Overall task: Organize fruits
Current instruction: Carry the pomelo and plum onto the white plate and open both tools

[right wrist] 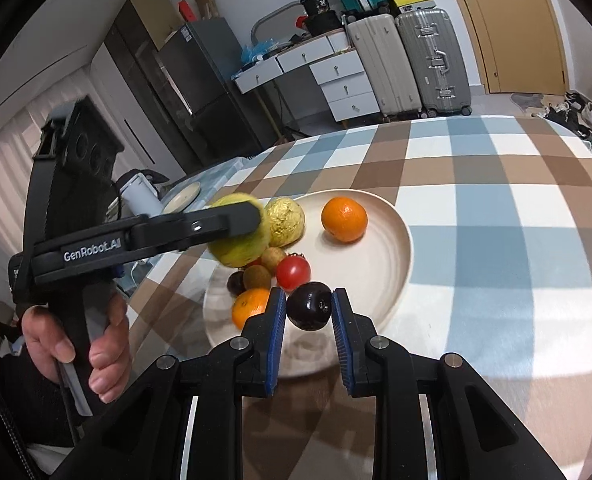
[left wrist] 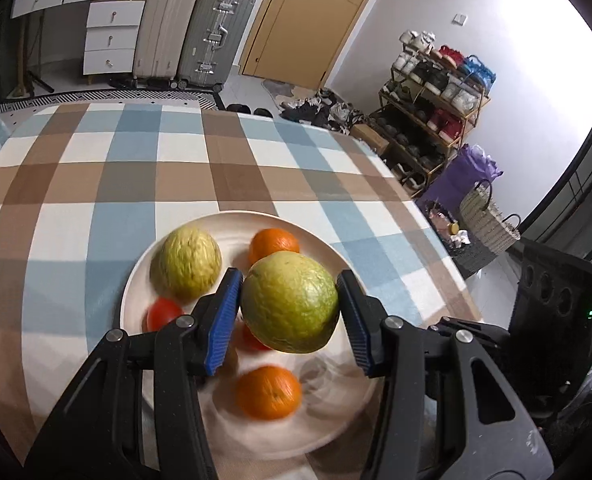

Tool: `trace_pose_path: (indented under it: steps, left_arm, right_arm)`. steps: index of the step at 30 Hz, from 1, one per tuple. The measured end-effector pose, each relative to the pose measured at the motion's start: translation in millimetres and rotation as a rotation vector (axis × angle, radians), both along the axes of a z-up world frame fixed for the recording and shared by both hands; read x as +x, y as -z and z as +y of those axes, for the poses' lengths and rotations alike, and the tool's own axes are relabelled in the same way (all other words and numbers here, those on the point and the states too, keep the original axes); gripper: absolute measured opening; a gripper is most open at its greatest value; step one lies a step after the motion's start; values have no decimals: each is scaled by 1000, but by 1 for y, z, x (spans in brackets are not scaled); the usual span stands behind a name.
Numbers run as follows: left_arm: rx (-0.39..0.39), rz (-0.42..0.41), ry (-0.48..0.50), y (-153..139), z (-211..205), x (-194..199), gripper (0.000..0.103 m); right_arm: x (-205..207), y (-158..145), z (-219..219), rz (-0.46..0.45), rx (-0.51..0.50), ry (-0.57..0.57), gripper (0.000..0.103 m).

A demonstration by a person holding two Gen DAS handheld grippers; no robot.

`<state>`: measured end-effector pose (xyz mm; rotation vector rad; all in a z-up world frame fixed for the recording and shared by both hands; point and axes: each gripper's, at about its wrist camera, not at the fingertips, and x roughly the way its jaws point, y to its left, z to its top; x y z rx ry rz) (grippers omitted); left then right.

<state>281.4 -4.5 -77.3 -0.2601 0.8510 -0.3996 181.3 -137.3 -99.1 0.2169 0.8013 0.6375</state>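
— Plate (left wrist: 135, 280) on the checked cloth (left wrist: 95, 168)?
— Yes, holding oranges, tomatoes.
— Left gripper (left wrist: 289, 304)?
— Clamped on a green-yellow fruit (left wrist: 291, 300) above the plate.
— Right gripper (right wrist: 308, 308)?
— Pinching a dark plum (right wrist: 308, 306) over the rim.

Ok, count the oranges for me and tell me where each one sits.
2 that show. One orange lies alone on the far side of the plate; the other orange lies at the near rim, partly behind the right tool. More may be hidden under the piled fruit.
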Motion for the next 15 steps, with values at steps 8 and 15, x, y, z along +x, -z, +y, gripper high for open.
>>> trace_pose_path:
  steps: [8,15]
  left_arm:
    - [39,6,25,21,-9,27,46]
    - [36,17,21,29,-10,34,46]
  right_arm:
    - [31,9,15,33,-20,-3,24]
    - [43,16,19,55,-27,-2,24]
